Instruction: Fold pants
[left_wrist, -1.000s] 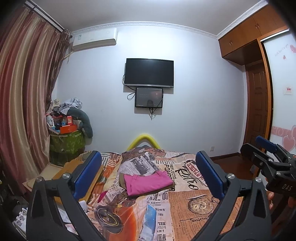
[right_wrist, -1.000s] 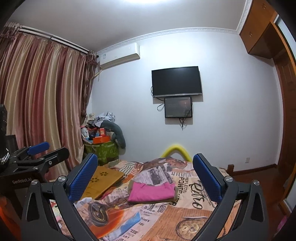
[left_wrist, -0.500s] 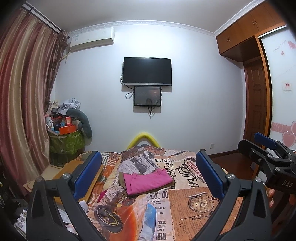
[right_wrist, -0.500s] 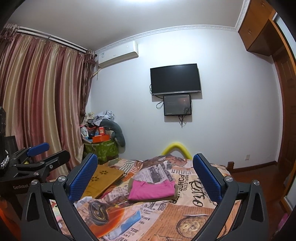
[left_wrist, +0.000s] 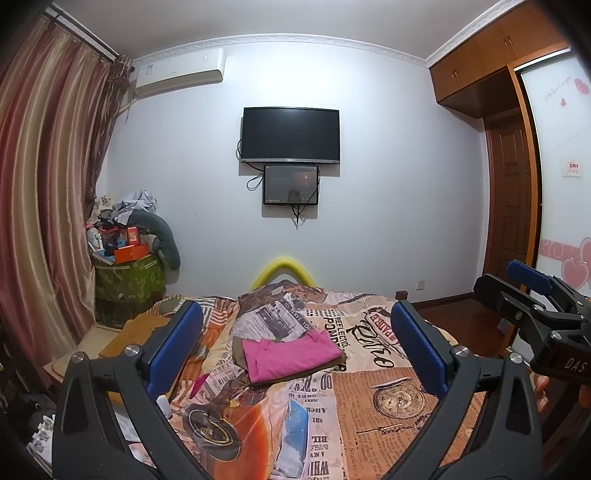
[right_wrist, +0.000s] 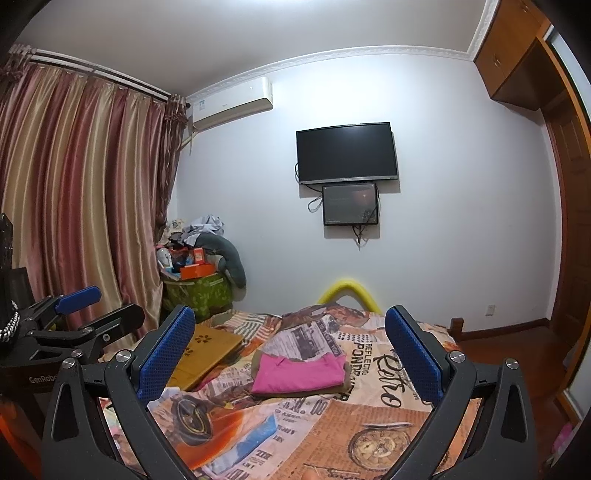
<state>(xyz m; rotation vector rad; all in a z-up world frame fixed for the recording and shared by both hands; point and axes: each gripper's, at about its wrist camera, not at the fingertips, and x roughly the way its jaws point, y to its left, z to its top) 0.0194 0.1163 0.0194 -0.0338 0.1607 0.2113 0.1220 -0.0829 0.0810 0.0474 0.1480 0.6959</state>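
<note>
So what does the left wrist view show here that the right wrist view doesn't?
Only the left wrist view shows the right gripper at its right edge and the white wardrobe door with hearts. Only the right wrist view shows the left gripper at its left edge and the wooden lap tray in full. Both share the folded pink garment on the bed, the TV, and open jaws holding nothing.

The pink pants (left_wrist: 291, 354) mostly hide an olive garment (left_wrist: 240, 349) underneath.
</note>
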